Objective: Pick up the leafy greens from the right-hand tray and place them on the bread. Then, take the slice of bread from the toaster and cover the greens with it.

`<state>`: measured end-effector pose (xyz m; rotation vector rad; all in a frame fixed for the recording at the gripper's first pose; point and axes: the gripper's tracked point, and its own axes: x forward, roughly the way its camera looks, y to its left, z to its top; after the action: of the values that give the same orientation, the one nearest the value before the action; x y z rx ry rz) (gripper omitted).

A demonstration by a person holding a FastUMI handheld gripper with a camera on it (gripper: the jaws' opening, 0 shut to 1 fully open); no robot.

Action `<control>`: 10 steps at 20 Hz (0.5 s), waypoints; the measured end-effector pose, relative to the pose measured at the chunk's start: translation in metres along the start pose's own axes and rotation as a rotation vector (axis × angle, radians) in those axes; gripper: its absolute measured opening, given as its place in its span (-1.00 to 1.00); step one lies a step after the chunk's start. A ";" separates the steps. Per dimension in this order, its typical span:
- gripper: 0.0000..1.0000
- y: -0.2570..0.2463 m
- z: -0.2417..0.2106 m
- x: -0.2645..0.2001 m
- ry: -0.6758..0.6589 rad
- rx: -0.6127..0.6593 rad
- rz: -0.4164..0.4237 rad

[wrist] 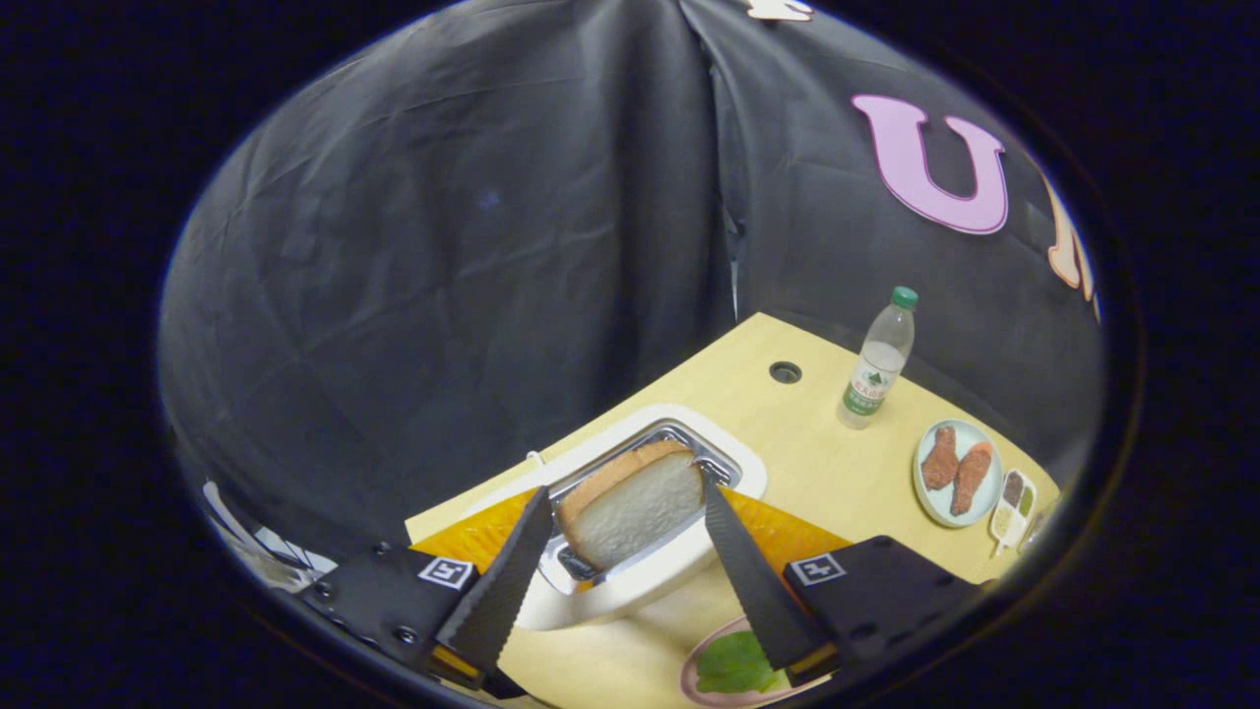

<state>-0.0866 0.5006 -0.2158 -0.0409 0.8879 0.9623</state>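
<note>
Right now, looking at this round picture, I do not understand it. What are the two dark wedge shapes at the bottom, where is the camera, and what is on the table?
The camera rides on a hand-held gripper that a person carries; it looks forward along the two fingers, which are the wedges. They stand on either side of a slice of bread rising from a white toaster. I cannot tell whether they press it yet. On the wooden table lie a pink plate with leafy greens near the right finger, a water bottle, and a plate with two brown food pieces.
</note>
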 end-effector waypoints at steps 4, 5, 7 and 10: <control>0.94 0.007 0.001 0.014 0.032 0.090 0.000; 0.94 0.008 0.000 0.017 0.042 0.101 -0.003; 0.93 0.006 -0.005 0.024 0.065 0.102 -0.025; 0.51 0.007 -0.012 0.027 0.099 0.123 -0.031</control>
<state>-0.0924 0.5188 -0.2400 0.0019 1.0337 0.8810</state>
